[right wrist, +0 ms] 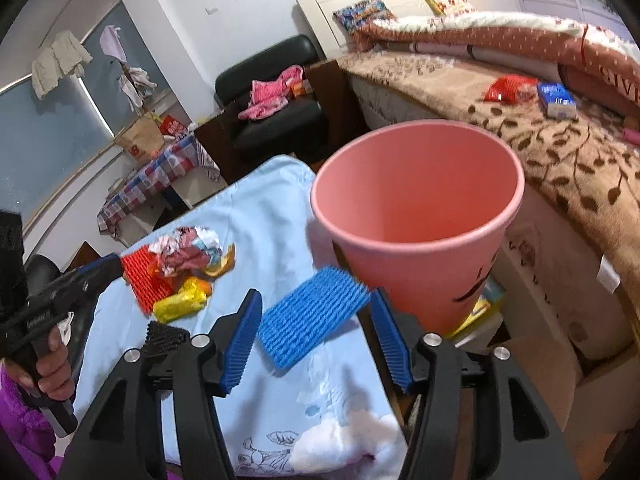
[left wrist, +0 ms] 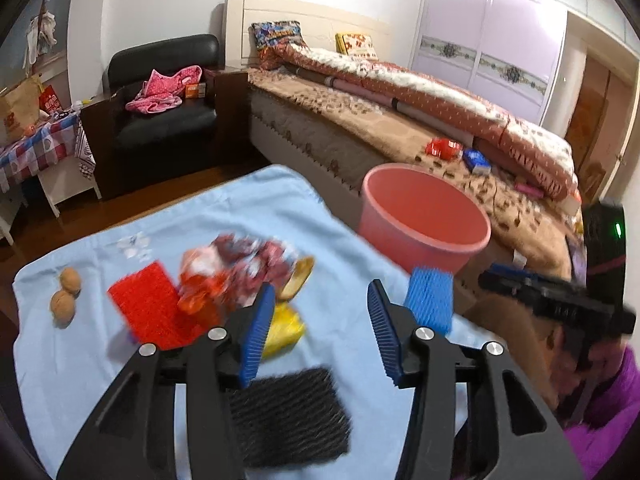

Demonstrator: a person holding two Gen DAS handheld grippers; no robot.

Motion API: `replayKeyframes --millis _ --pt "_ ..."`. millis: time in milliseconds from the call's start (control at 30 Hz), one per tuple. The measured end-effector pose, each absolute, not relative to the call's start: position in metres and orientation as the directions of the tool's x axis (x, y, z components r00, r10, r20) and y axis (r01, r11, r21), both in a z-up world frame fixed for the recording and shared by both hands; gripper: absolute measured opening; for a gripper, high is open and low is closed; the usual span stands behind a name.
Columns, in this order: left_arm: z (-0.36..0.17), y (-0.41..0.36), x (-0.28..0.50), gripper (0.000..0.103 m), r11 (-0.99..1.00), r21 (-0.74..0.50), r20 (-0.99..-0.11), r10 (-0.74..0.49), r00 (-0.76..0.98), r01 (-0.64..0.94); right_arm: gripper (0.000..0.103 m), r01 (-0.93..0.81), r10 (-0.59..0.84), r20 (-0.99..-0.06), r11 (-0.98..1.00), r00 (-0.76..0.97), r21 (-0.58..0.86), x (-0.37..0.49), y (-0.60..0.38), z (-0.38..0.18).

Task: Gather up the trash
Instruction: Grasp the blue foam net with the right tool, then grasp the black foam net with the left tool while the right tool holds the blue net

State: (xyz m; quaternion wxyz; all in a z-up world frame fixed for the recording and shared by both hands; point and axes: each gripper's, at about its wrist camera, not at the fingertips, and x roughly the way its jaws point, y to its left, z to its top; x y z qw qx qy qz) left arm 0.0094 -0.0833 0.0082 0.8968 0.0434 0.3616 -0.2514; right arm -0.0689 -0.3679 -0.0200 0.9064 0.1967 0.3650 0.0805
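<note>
**Pink bin empty, litter still spread on the blue cloth**

Pink plastic bin (right wrist: 416, 216) standing off the cloth's far corner, beside the bed (right wrist: 540, 148), nothing visible inside. Light-blue cloth (right wrist: 280, 360) carrying all the trash: red foam net (left wrist: 150, 312), blue foam net (right wrist: 312, 314) near the bin-side edge, black foam net (left wrist: 288, 416), crumpled wrappers (left wrist: 240, 268), yellow wrapper (left wrist: 286, 330), two walnuts (left wrist: 66, 292) well apart at the far left.

Likely trouble, largest first:
- Bin light and tall — liable to tip or slide if clipped on the rim by a passing tool.
- Cloth loose — likely to ruck and drag the pile if scraped by a low fingertip.
- Foam nets springy — liable to squirt out of a shallow pinch, or fall short of the rim.
- Walnuts round — prone to roll off if nudged.

Left gripper (left wrist: 318, 334): jaws parted, holding nothing, above the black net, yellow wrapper beside one pad.

Right gripper (right wrist: 316, 342): jaws spread wide, straddling the blue net, pads apparently not pressing it — not gripped.
</note>
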Motion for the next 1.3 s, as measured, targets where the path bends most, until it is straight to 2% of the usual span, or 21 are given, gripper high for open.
replayKeyframes --millis 300,533,700,867,933,1033,1100,1300 --pt "-0.027 -0.045 -0.012 0.049 0.874 -0.06 -0.751 -0.358 0.555 0.482 0.058 0.047 0.337 -0.693 0.88 0.637 0.472 -0.044 -0.363 -0.048" --pt "-0.058 -0.024 -0.008 0.049 0.905 -0.104 -0.812 -0.316 0.49 0.412 0.058 0.062 0.346 -0.729 0.881 0.591 0.469 -0.028 -0.35 -0.065" --pt "-0.068 -0.025 -0.011 0.049 0.894 -0.098 -0.826 -0.318 0.465 0.437 0.029 0.031 0.328 -0.729 0.902 0.601 0.431 -0.028 -0.341 -0.066" --pt "-0.076 -0.028 -0.013 0.049 0.895 -0.084 -0.83 -0.306 0.466 0.437 0.015 -0.011 0.267 -0.722 0.941 0.638 0.338 -0.034 -0.327 -0.058" --pt "-0.076 -0.028 -0.014 0.048 0.896 -0.078 -0.825 -0.305 0.476 0.438 0.013 -0.021 0.235 -0.72 0.956 0.653 0.294 -0.036 -0.322 -0.055" --pt "-0.075 -0.032 -0.019 0.034 0.889 -0.05 -0.815 -0.3 0.496 0.455 0.011 -0.031 0.219 -0.711 0.963 0.668 0.268 -0.039 -0.319 -0.053" --pt "-0.075 -0.033 -0.022 0.02 0.887 -0.03 -0.807 -0.293 0.512 0.462 0.01 -0.037 0.221 -0.703 0.963 0.676 0.267 -0.042 -0.32 -0.051" --pt "-0.065 -0.03 -0.024 0.014 0.893 -0.039 -0.785 -0.305 0.539 0.449 0.009 -0.067 0.232 -0.669 0.962 0.706 0.263 -0.051 -0.319 -0.04"
